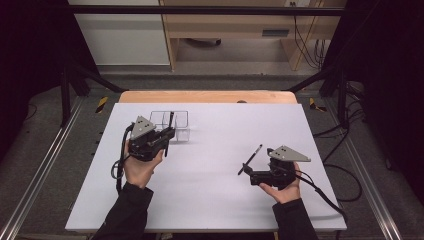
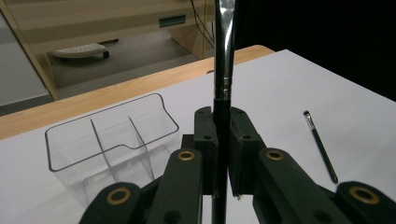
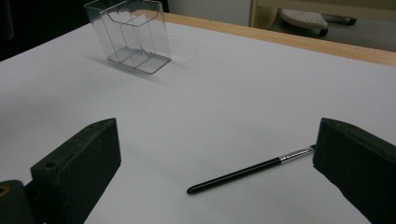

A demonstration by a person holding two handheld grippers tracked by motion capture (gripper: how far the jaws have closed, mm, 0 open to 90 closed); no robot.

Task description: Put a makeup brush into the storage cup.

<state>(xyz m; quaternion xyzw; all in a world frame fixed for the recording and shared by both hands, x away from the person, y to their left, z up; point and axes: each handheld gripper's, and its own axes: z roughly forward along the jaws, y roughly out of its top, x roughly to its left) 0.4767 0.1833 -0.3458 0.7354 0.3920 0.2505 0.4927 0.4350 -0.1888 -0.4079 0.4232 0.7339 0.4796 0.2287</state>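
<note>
Forearms in dark sleeves enter at the bottom edge of the high view, one hand on each tool. Right gripper [image 1: 252, 176] sits lower right of that frame, jaws spread wide, nothing pressed between the pads. In the right gripper view its two black jaws stand at the lower left and lower right corners, and the loose brush [image 3: 250, 170] lies flat on the white table sheet [image 3: 224, 93] between them, metal ferrule end just beside the right-hand jaw, dark handle tip pointing toward lower centre. High view puts that same brush just up-left of the gripper, lying diagonal.

Left gripper [image 1: 167, 136] is left of centre in the high view, jaws clamped together on a second brush [image 2: 222, 70]. In the left gripper view the pads pinch the black handle; the brush stands roughly upright, running out the top of frame, silver ferrule above the jaws.

Farther back, the clear organizer [image 1: 170, 120] stands on the sheet just beyond the left gripper, upper centre-left in the high view. It has thin internal dividers; compartments look empty in the left gripper view.

Wooden table edge [image 1: 210, 96] runs behind the sheet.
</note>
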